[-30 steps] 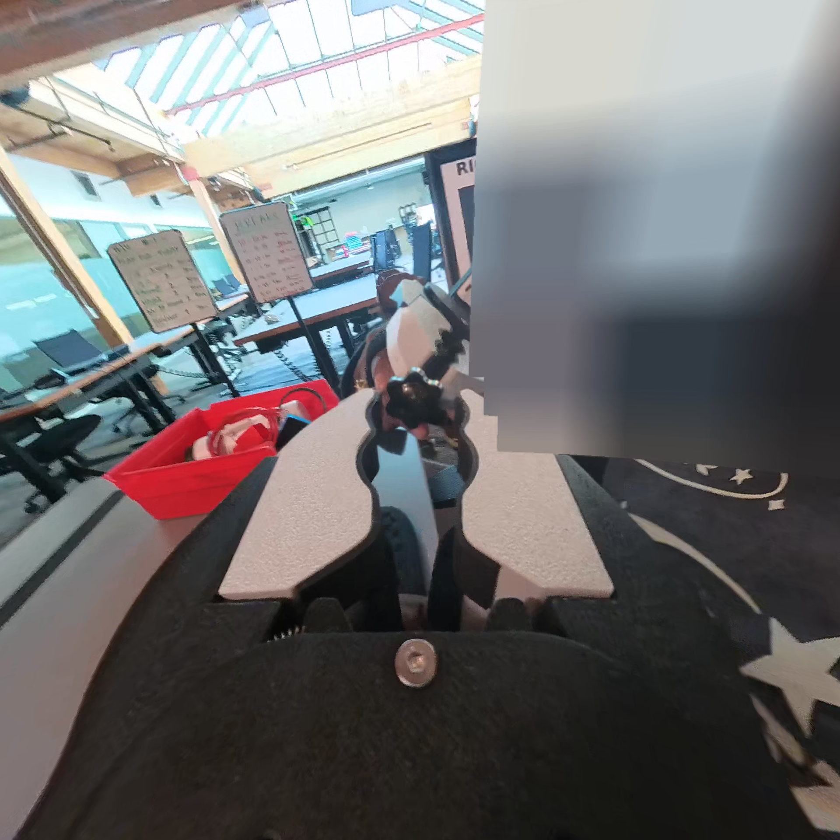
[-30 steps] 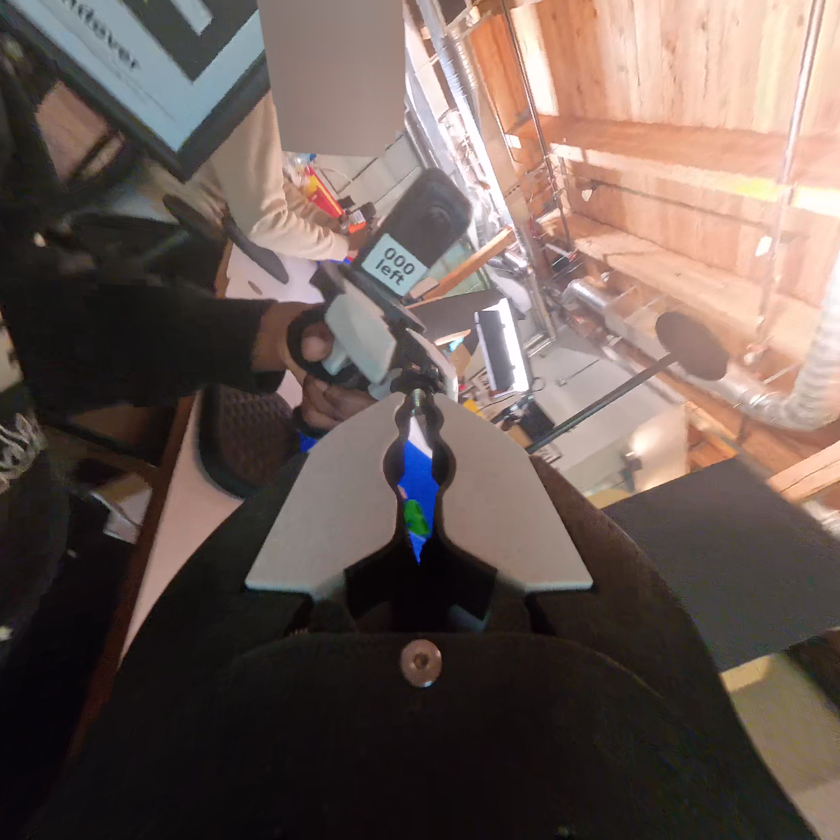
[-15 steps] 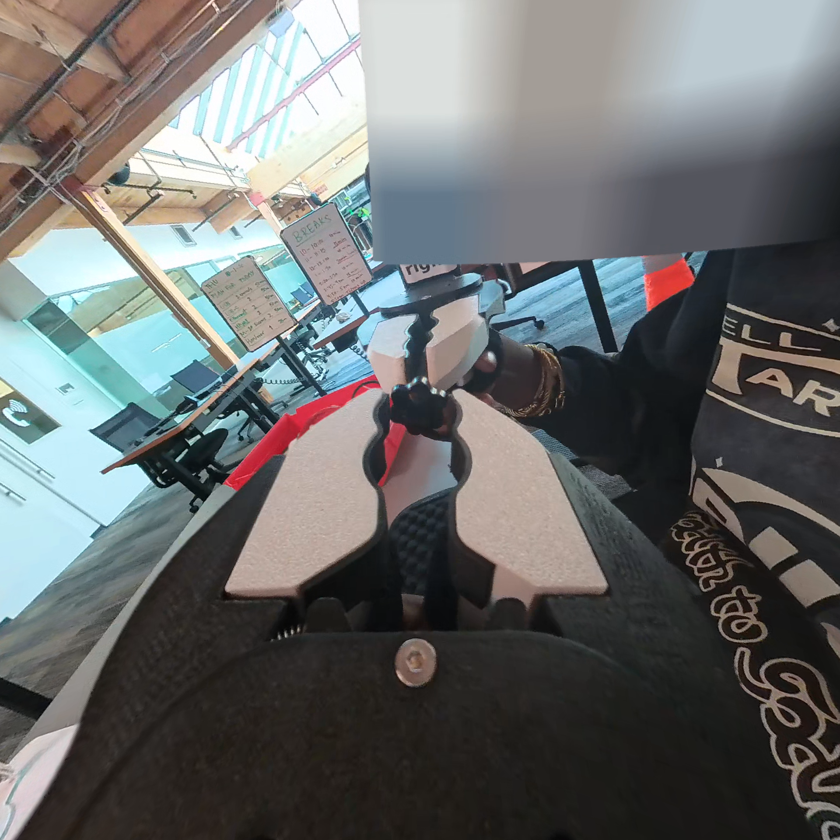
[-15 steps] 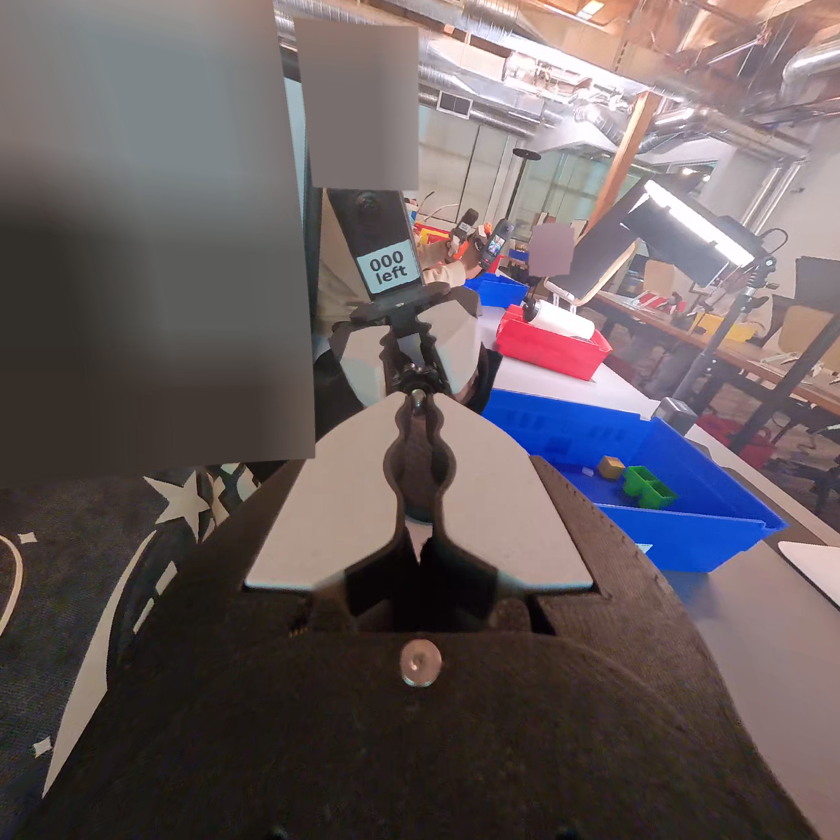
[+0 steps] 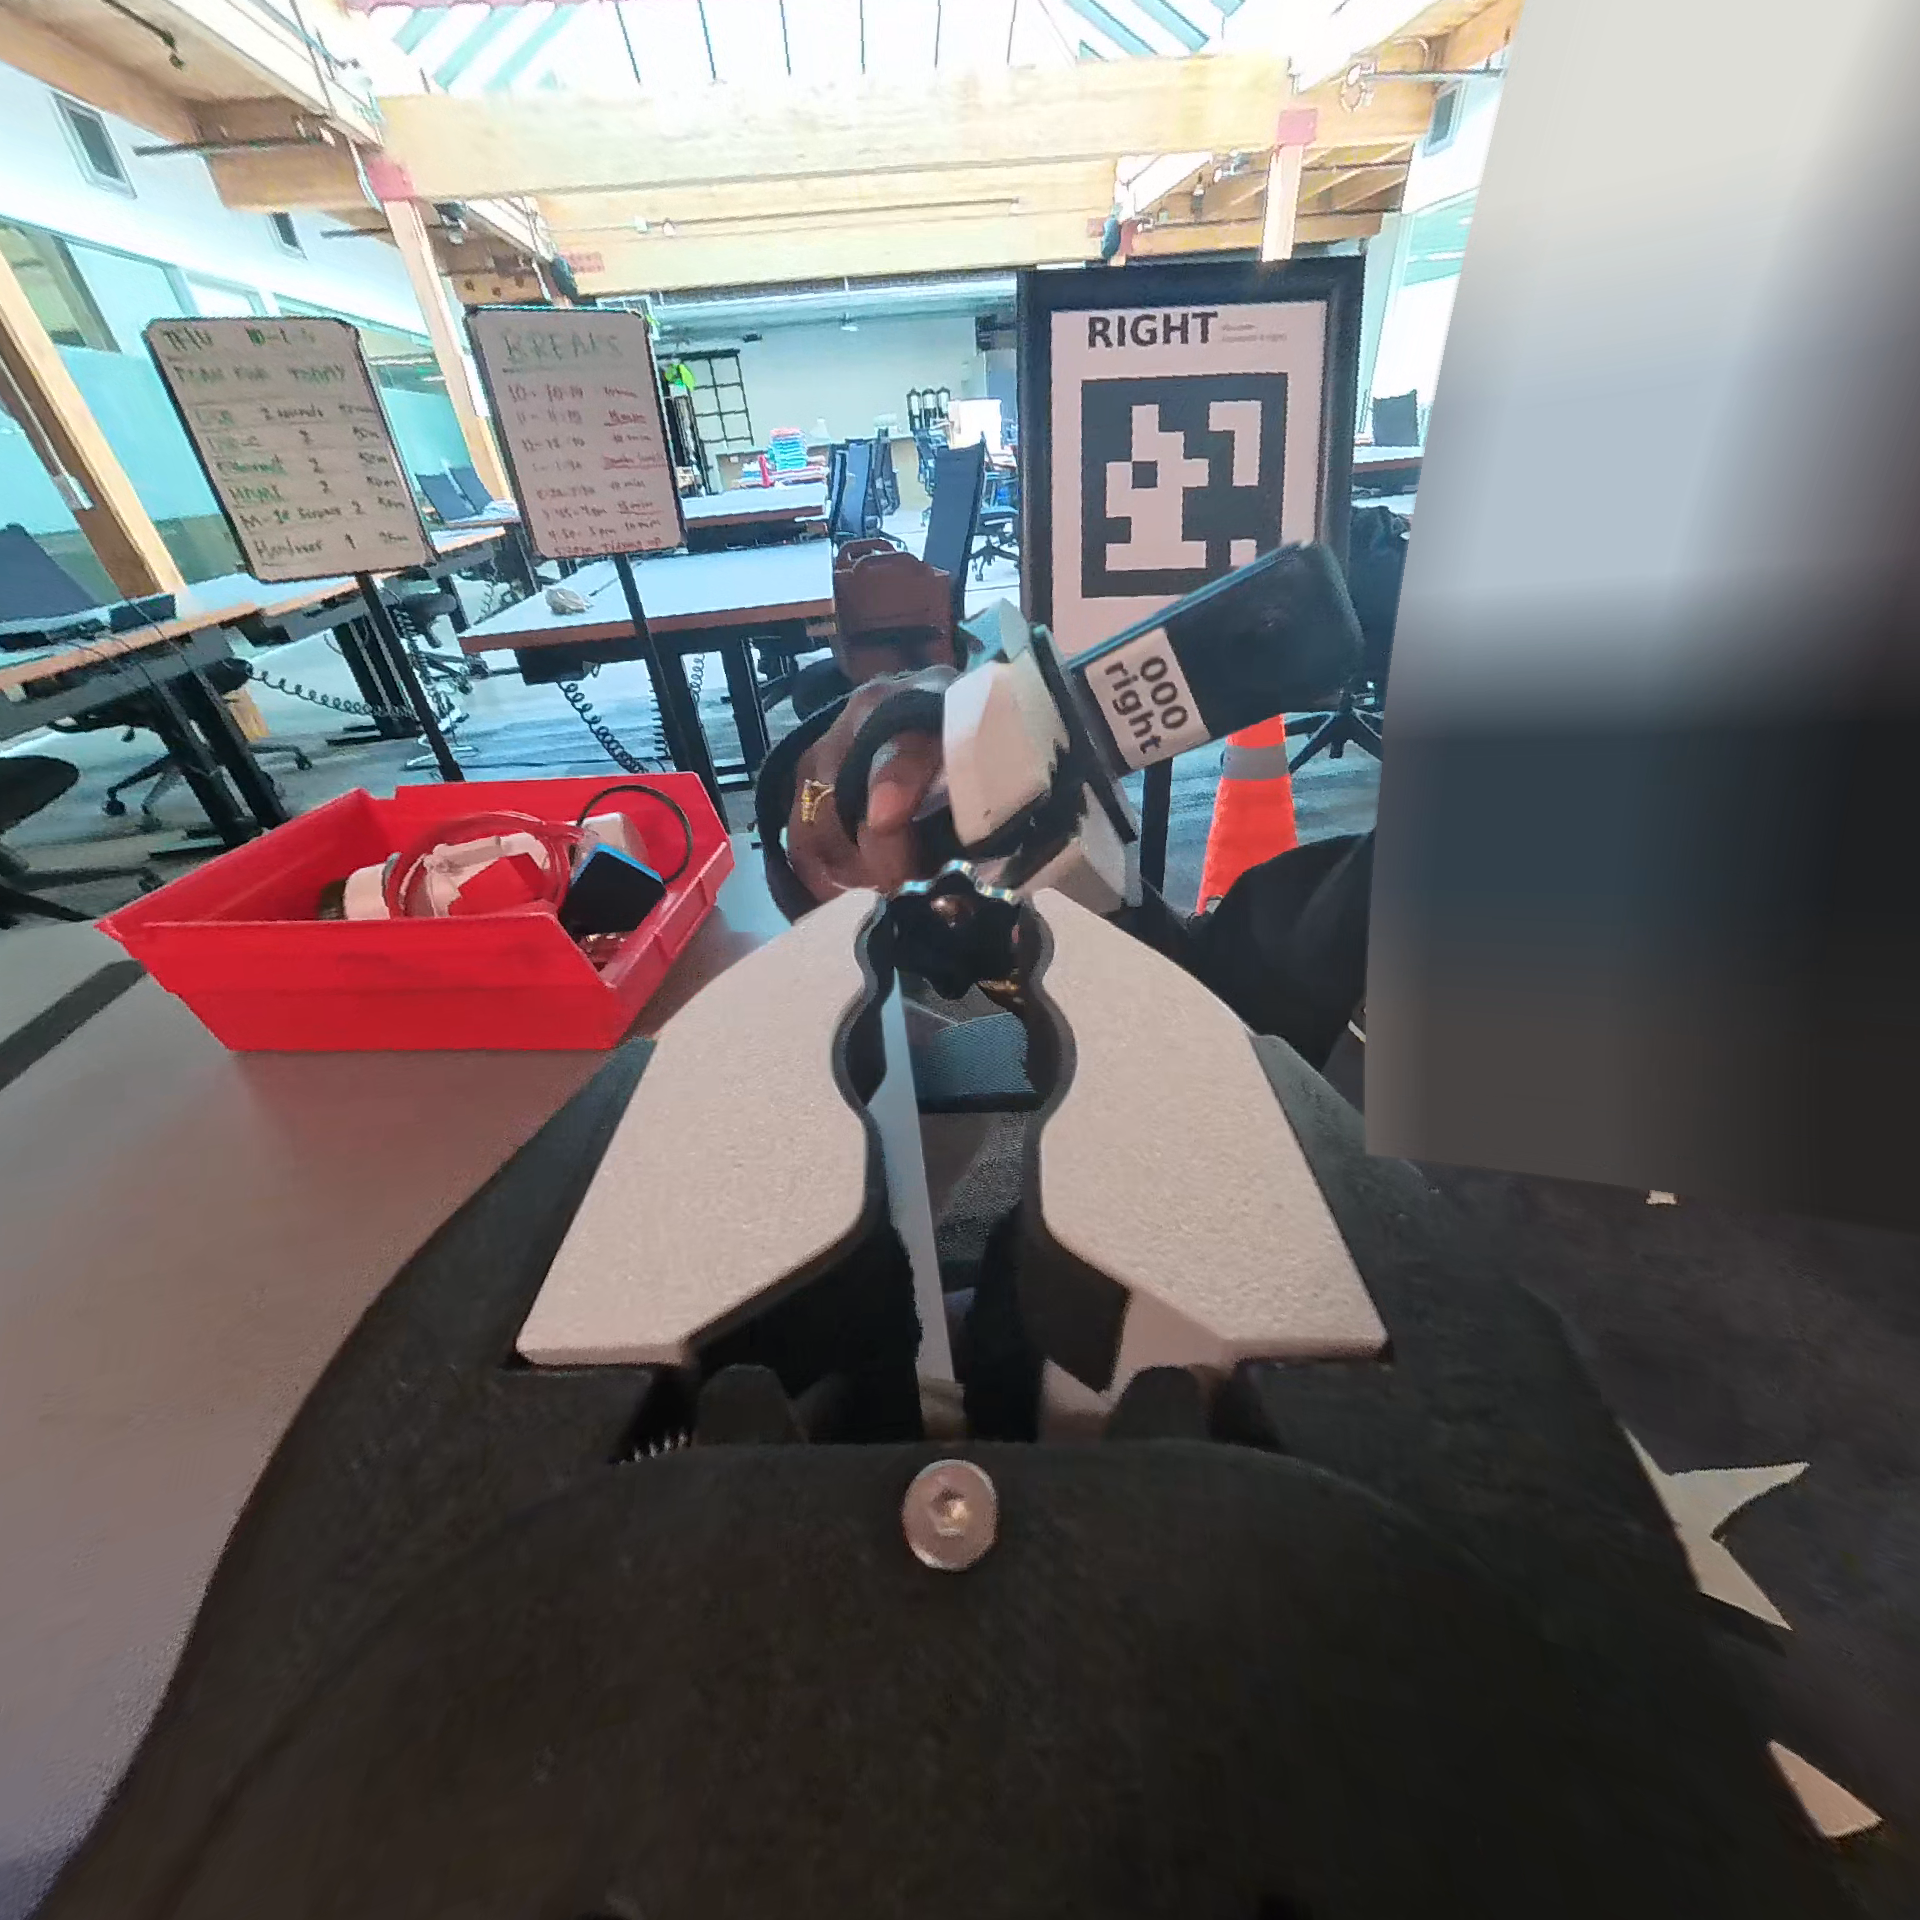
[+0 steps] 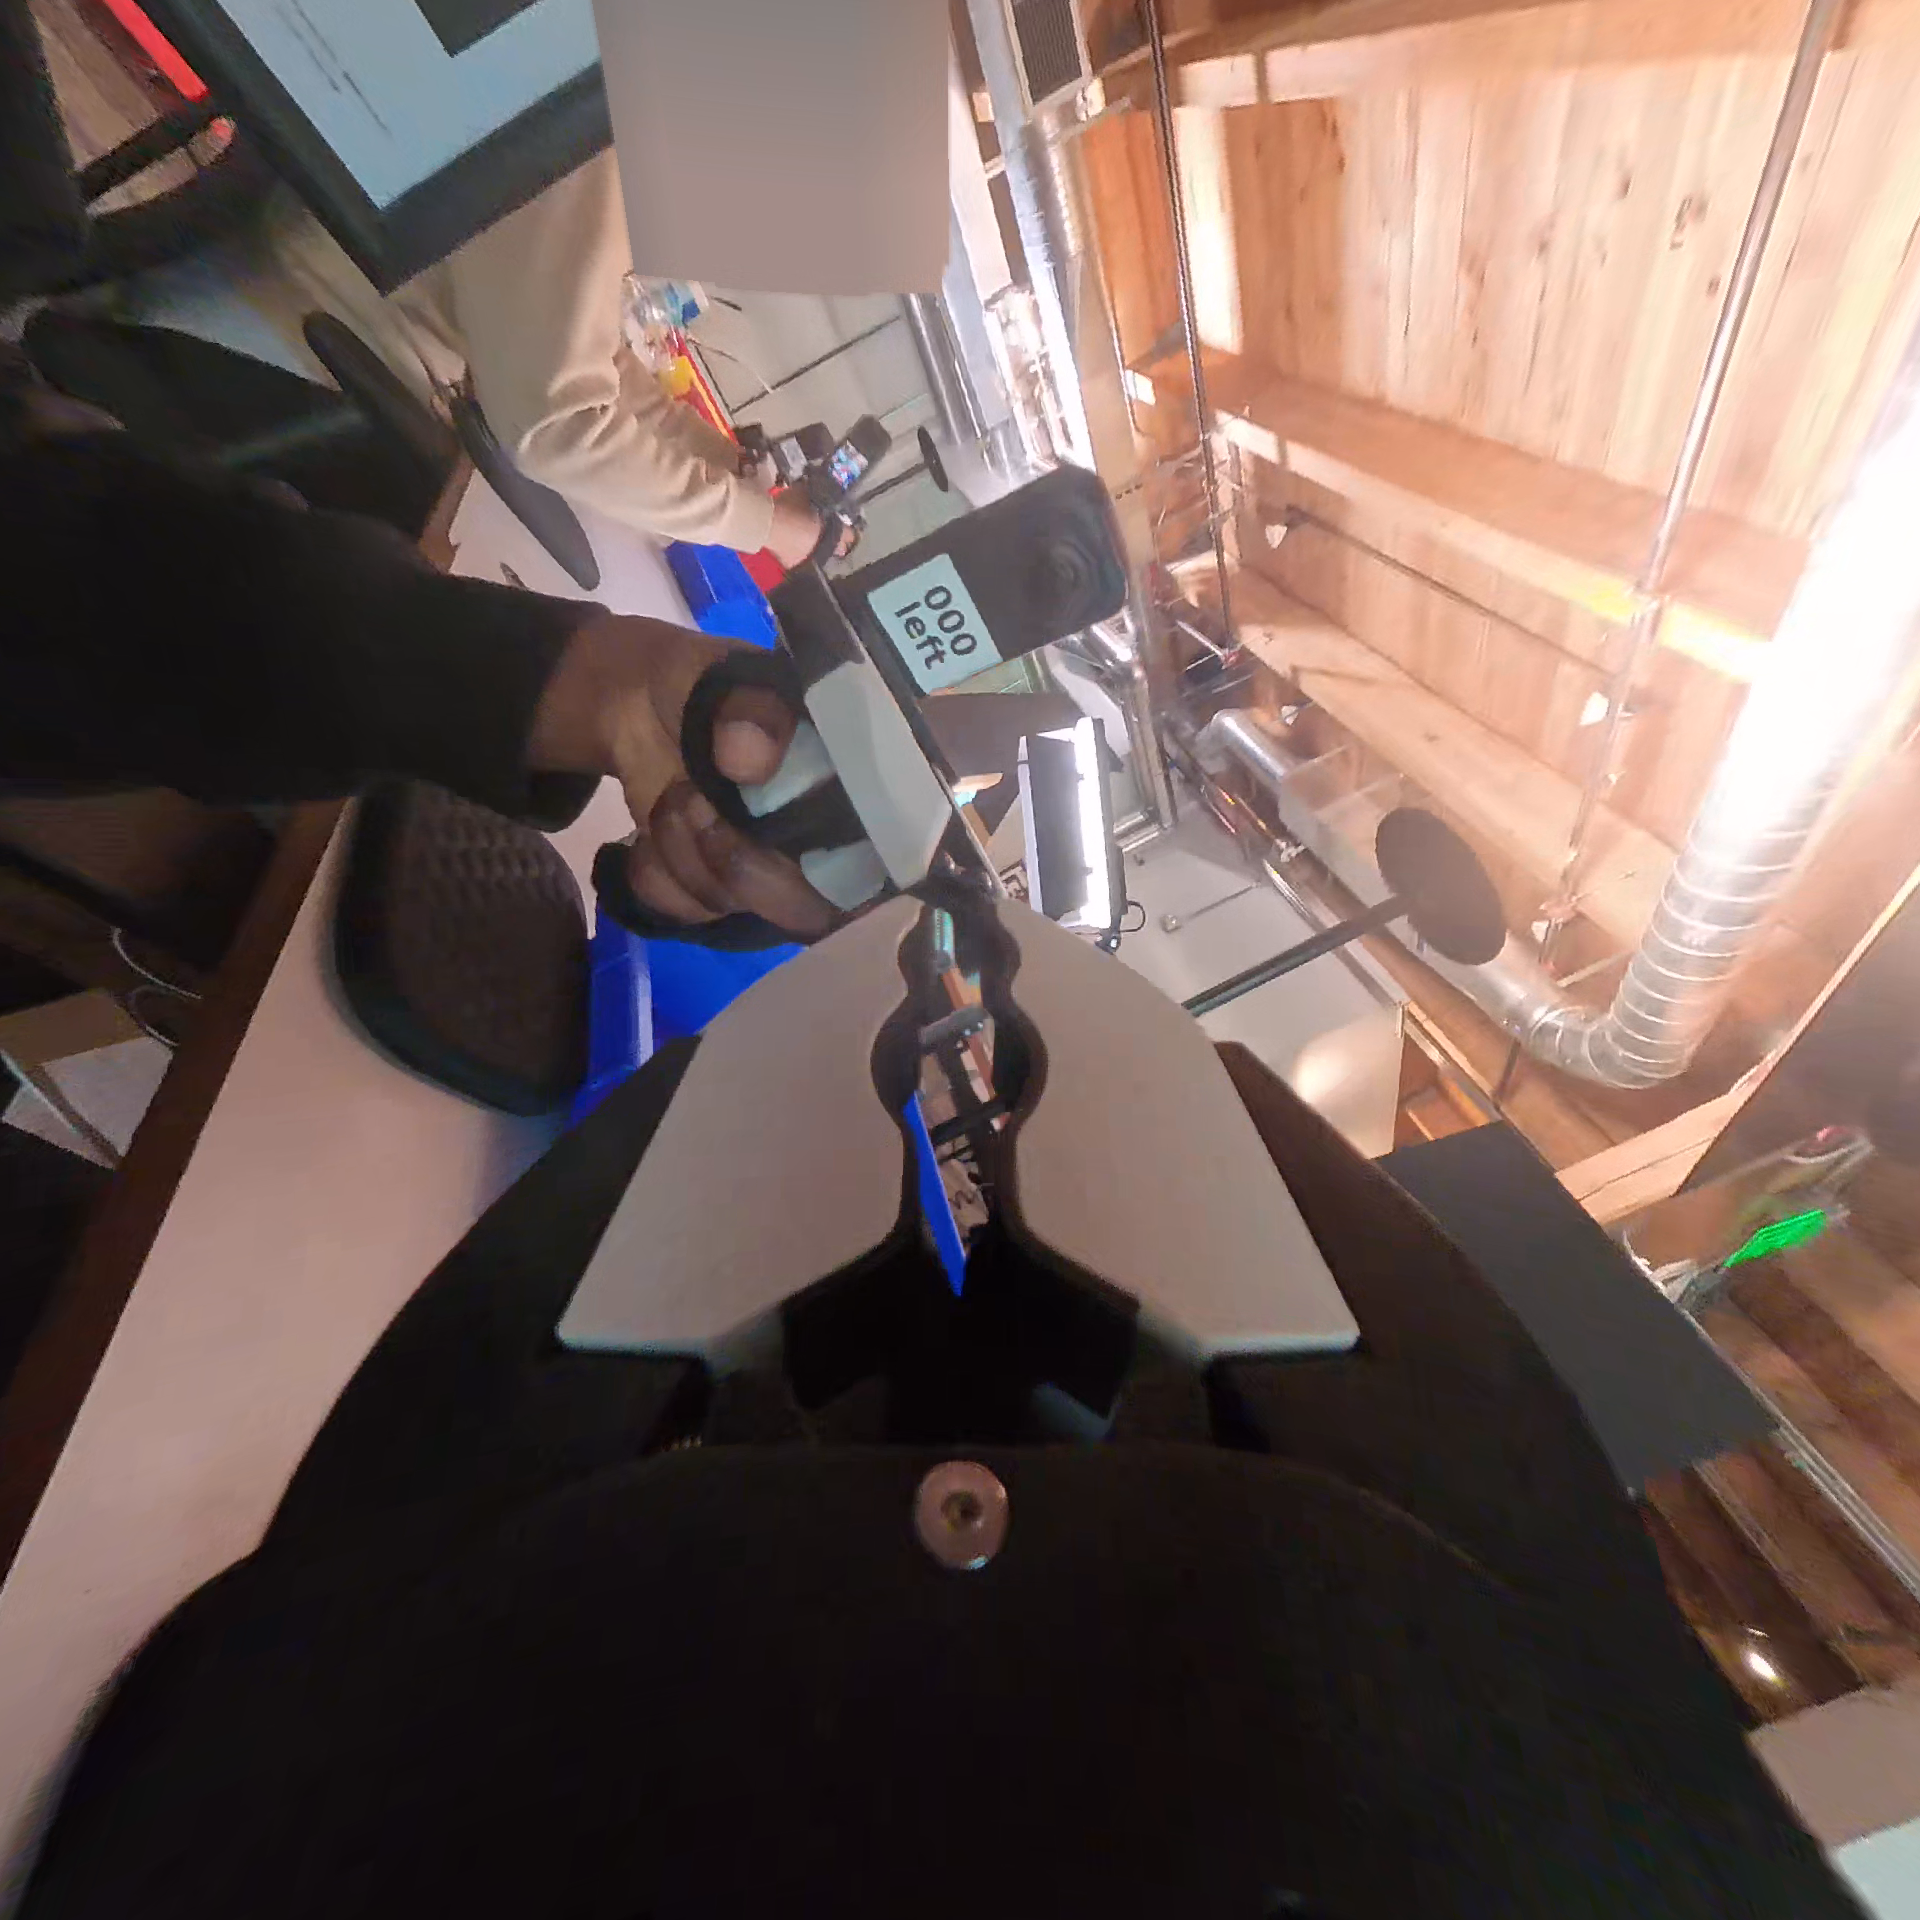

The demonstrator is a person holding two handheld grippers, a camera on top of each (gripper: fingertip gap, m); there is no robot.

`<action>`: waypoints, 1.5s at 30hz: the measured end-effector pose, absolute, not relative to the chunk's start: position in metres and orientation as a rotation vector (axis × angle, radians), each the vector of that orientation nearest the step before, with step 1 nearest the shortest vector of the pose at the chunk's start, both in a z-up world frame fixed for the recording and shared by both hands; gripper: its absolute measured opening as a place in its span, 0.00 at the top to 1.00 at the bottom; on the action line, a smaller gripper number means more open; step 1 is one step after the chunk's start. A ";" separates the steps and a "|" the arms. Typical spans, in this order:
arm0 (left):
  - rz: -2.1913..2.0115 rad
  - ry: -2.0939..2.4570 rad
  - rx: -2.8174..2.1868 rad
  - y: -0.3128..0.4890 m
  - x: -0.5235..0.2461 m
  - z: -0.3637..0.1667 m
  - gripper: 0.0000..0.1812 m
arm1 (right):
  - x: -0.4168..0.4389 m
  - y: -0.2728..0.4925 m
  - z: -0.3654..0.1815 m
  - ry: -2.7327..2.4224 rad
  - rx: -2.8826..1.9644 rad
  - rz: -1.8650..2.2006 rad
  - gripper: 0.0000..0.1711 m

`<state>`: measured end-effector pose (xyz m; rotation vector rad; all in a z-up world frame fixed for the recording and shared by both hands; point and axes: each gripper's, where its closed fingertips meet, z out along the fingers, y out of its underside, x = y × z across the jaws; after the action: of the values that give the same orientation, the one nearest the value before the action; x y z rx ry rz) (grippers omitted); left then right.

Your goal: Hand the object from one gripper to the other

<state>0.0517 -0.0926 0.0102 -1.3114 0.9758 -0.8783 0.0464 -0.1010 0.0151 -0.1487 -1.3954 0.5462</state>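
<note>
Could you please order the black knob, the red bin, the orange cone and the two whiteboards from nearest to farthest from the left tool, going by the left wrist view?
From the left tool:
1. Black knob, right at its tips.
2. Red bin, on the table to the left.
3. Orange cone, on the floor, right.
4. Whiteboards, on stands behind the bin, left.

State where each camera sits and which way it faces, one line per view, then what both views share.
Left wrist view: on the left gripper, facing level across the grey table toward a red bin and whiteboards; own fingers shut on a black knob.
Right wrist view: on the right gripper, rolled sideways toward the wooden ceiling; own fingers show, grip unclear.
Shared: each sees the other gripper, held by a hand, tip to tip.
</note>
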 end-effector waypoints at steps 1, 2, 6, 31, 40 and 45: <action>-0.880 0.978 -1.311 -0.093 0.053 0.010 0.88 | 0.046 -0.100 0.013 -1.407 -0.147 0.527 0.95; -0.880 0.979 -1.317 -0.093 0.053 0.009 0.88 | 0.045 -0.101 0.012 -1.412 -0.143 0.521 0.95; -0.888 0.978 -1.319 -0.094 0.054 0.010 0.88 | 0.045 -0.103 0.010 -1.424 -0.122 0.507 0.95; -0.304 1.126 -0.943 -0.103 0.060 0.022 0.81 | 0.051 -0.104 0.017 -1.575 -0.722 1.381 0.97; -0.519 1.089 -1.075 -0.103 0.060 0.021 0.86 | 0.052 -0.108 0.020 -1.547 -0.532 1.207 0.96; -0.801 0.998 -1.184 -0.103 0.056 0.024 0.87 | 0.054 -0.103 0.021 -1.443 -0.256 0.724 0.93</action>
<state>0.0559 -0.1031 0.0239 -1.1839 0.9978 -0.8006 0.0537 -0.1030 0.0210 -0.2556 -1.4428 0.7236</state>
